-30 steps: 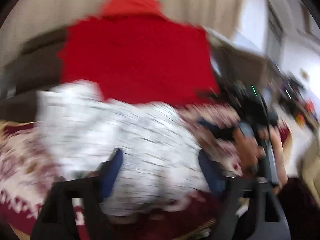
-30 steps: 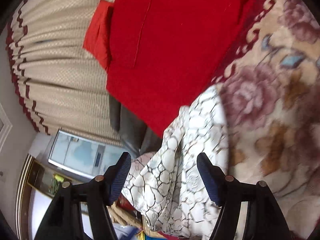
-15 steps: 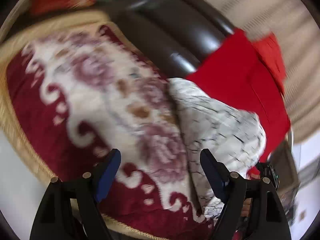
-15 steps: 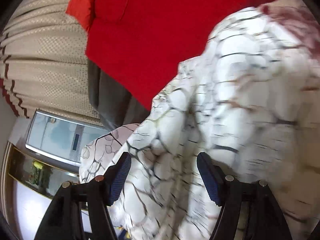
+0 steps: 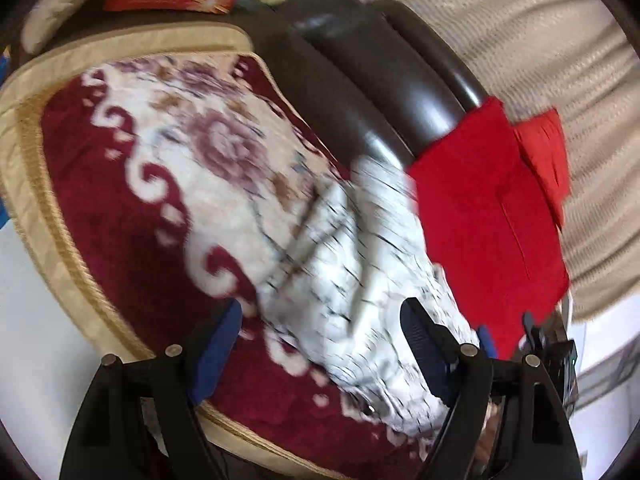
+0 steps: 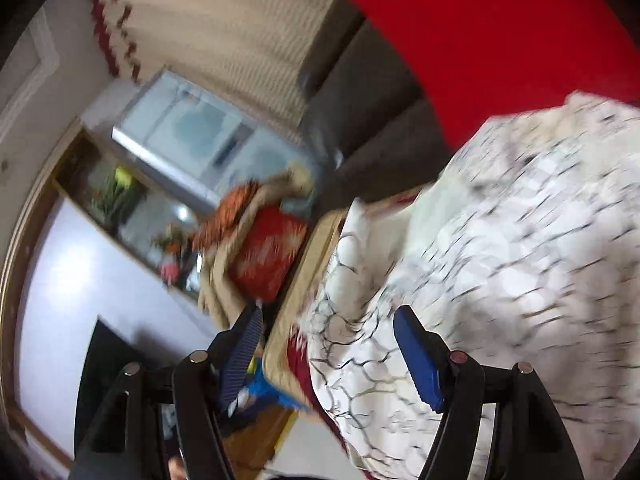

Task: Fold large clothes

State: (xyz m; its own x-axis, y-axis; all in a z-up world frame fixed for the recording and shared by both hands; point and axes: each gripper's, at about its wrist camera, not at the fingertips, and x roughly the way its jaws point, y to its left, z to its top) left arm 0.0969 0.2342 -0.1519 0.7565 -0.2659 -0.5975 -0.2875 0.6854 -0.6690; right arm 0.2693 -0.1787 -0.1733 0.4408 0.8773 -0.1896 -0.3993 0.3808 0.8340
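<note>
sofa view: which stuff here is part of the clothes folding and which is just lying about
Part of the job:
- white crackle-print garment
- red garment
- left tongs, open
- right tongs, open

Lying about:
- floral sofa cover
- red printed box
- curtain

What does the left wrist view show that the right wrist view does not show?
Only the left wrist view shows the wide floral seat cover with its gold border, and the other gripper at the lower right edge. Only the right wrist view shows the glass cabinet and the dark screen on the wall. Both show the white crackle-pattern garment, the red cloth, the dark sofa back and the beige curtain, each through open jaws.
</note>
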